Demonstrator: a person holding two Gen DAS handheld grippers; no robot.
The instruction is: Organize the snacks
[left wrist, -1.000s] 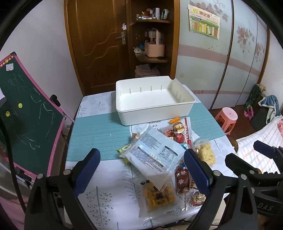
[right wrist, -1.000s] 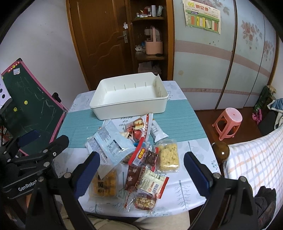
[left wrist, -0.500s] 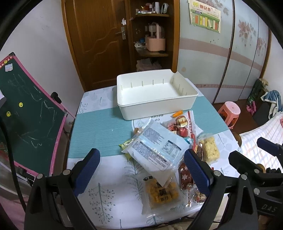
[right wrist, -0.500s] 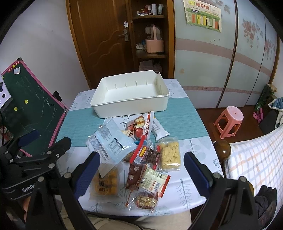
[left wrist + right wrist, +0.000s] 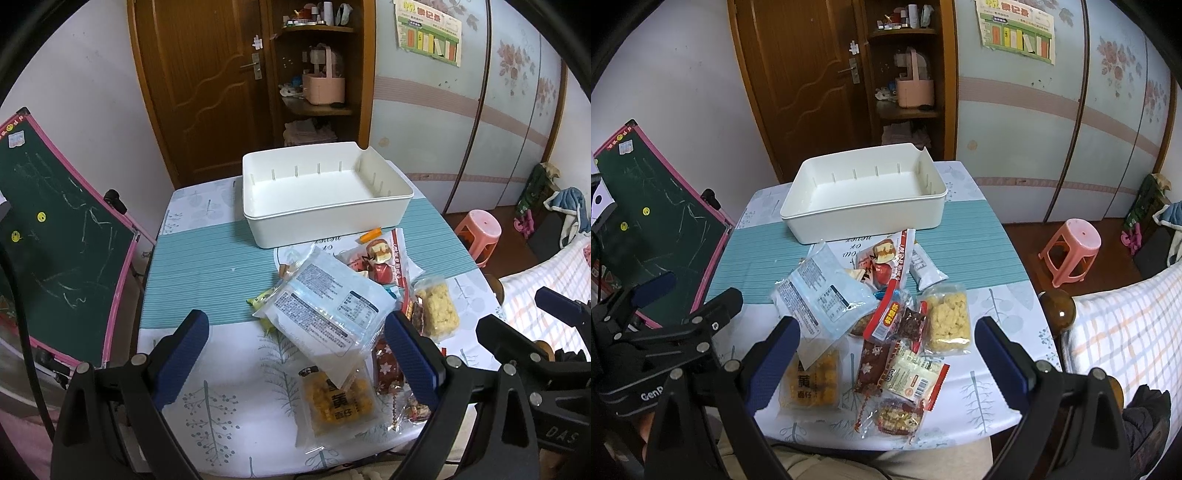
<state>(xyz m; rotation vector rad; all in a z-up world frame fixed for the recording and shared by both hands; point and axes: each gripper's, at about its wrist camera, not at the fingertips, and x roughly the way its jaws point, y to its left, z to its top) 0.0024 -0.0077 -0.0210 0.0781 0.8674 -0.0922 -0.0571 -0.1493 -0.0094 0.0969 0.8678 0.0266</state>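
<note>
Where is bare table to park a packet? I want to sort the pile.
Free: the teal runner left of the white bin, and the tablecloth left of the blue-white packet. Crowded: the snack pile before the bin.

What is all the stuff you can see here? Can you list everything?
bin: one, white, empty, far side of table
table: one, teal and white cloth
snack packs: about ten, mixed colours, piled in front of bin
big pack: one, pale blue, on top of pile
yellow puffs: one clear bag, right of pile
stool: one, pink, floor at right
chalkboard: one, green, pink frame, left
door: one, brown, behind
basket: one, pink, on shelf
left gripper: open, holding nothing
right gripper: open, holding nothing
</note>
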